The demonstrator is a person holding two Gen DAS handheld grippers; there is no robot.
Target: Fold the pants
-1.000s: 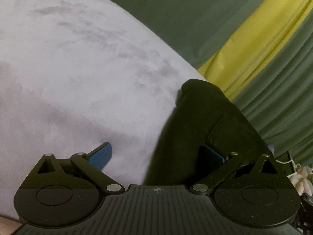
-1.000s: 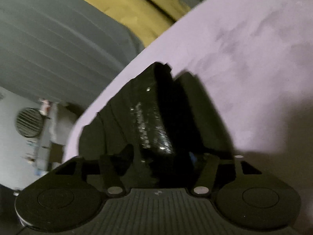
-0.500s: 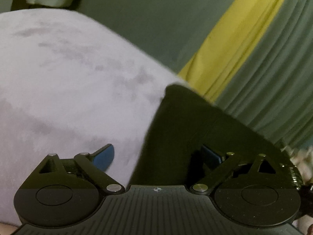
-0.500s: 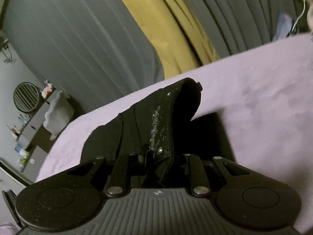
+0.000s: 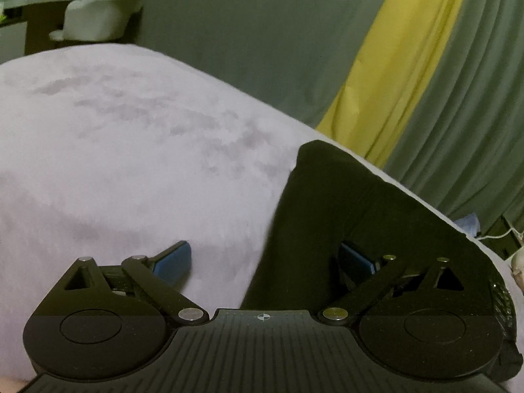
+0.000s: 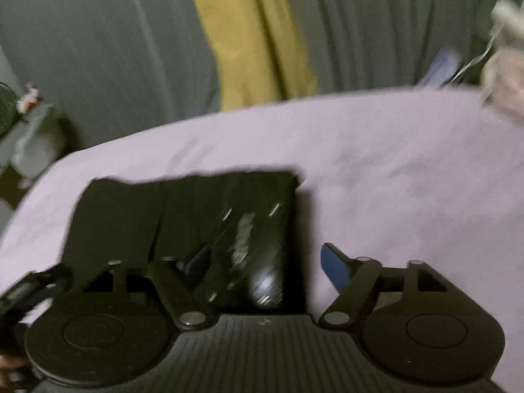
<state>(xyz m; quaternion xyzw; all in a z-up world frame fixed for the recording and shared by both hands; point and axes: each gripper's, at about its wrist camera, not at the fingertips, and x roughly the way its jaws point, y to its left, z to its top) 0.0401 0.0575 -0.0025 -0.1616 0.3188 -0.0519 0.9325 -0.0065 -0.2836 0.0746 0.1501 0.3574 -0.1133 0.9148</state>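
The black pants (image 5: 353, 209) lie folded on a lilac bed cover (image 5: 131, 150). In the left wrist view they fill the lower right, and my left gripper (image 5: 263, 258) is open, its right blue finger (image 5: 355, 257) over the cloth and its left finger (image 5: 173, 258) over the cover. In the right wrist view the pants (image 6: 196, 209) form a flat dark rectangle with shiny trim. My right gripper (image 6: 265, 262) is open, its left finger over the pants and its right blue finger (image 6: 334, 263) over the cover.
Grey-green curtains with a yellow strip (image 5: 402, 65) hang behind the bed. A pale chair (image 5: 101, 16) and a shelf stand at the far left. A fluffy pale object (image 6: 504, 75) and a cable lie at the bed's right edge.
My right gripper held a raised fold of the pants, then opened. The fold now lies flat. The left gripper stayed open and the view shifted slightly.
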